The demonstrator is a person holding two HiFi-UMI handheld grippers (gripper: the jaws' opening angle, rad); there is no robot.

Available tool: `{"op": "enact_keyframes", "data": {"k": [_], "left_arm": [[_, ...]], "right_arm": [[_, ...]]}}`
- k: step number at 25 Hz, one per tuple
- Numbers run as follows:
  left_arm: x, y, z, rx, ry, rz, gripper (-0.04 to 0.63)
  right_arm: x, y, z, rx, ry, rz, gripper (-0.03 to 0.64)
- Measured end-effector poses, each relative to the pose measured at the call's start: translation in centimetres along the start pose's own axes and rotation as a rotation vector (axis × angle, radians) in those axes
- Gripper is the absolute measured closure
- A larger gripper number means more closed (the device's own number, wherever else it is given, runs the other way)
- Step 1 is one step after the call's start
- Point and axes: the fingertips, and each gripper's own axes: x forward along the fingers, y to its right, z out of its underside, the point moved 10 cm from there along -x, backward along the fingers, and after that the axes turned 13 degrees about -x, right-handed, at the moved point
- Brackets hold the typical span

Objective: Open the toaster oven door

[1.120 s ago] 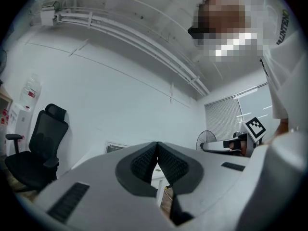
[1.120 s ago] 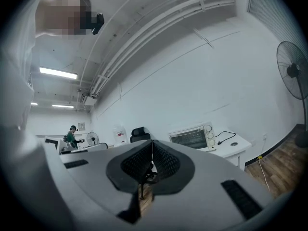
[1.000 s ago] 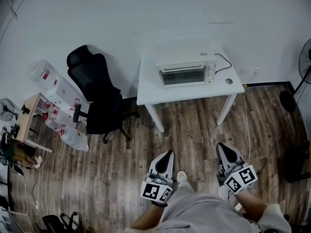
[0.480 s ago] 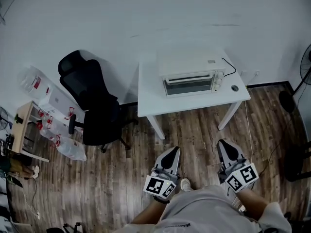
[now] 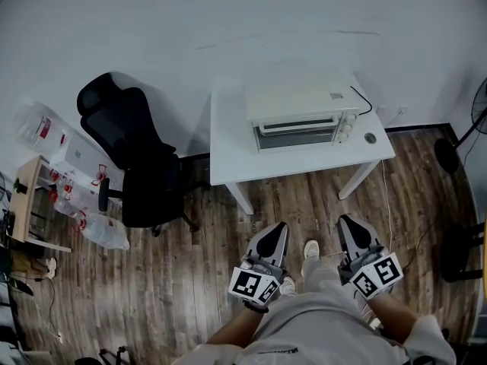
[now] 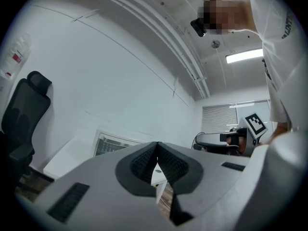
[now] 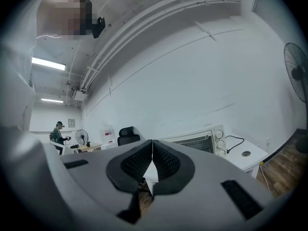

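1. Position of parts. The toaster oven point(image 5: 300, 116) stands on the white worktop point(image 5: 228, 154) in the upper centre of the head view, with its door point(image 5: 297, 135) shut and facing the person. Both claws sit in the lower centre of the frame, above the wooden floor point(image 5: 190, 265) and well apart from the oven.
2. Claw state. The left claw point(image 5: 275, 230) is fully closed with nothing between its jaws. The right claw point(image 5: 348, 225) is likewise closed and empty.
3. Hazard: contact with closed jaws. A claw that arrives at the door closed would probably push the handle rather than take hold of it. Spread the jaws before contact.
4. Hazard: oven displacement. The oven looks light and unsecured. A pull on the door could drag it toward the worktop's front edge and strain the cable point(image 5: 364, 97) at its right.
5. Hazard: wrong target. The knobs point(image 5: 348, 126) lie just beside the door's right edge, so a misaimed claw may turn one.
6. Hazard: handle location. The handle is too small to make out from here. Confirm it at closer range.
7. Hazard: approach path. The office chair point(image 5: 137, 158) stands near the worktop's left side. Keep the approach central.
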Motion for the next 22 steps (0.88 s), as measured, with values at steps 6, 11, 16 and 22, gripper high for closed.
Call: {"op": "enact_keyframes", "data": {"k": [6,11,16,22], "left_arm": [[5.1,-1.6,-0.1,-0.014,-0.011,-0.022,0.588],[10.4,-3.3,0.7,-0.057,-0.019,-0.052,0.588],[15.5,-5.5,2.0,-0.198,-0.005,-0.096,0.588],[21.4,-8.1,3.7,-0.339,0.046,-0.165,0.588]], "right_arm": [[3.7,3.7,-0.2,0.007,0.003,-0.027,0.600],[7.6,8.2,0.1,0.020,0.004,-0.052,0.600],[11.7,12.3,0.4,0.017,-0.020,-0.114,0.600],[17.2,18.0,0.6,-0.006,-0.071,-0.211,0.600]]}}
